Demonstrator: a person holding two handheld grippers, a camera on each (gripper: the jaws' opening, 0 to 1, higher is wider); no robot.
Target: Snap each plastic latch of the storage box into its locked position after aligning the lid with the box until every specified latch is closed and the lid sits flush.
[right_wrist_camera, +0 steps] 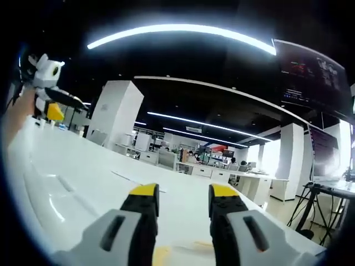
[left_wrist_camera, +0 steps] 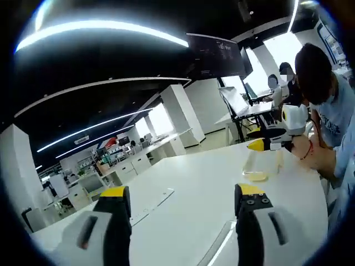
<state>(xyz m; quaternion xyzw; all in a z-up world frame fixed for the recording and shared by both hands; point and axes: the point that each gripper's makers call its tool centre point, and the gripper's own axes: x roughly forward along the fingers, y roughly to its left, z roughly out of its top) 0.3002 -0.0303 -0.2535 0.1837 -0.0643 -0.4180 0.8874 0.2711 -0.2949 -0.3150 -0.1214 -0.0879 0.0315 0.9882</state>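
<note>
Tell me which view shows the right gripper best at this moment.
The left gripper view: the right gripper appears from outside, held in a person's hand above the white table. In the right gripper view its own two yellow-tipped jaws rise from the bottom, standing apart.

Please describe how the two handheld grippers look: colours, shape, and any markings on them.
Left gripper: two grey plastic jaws, each with a dark slot, black inner faces and yellow tips. Right gripper has the same build. In the left gripper view its body is white with a yellow tip.
</note>
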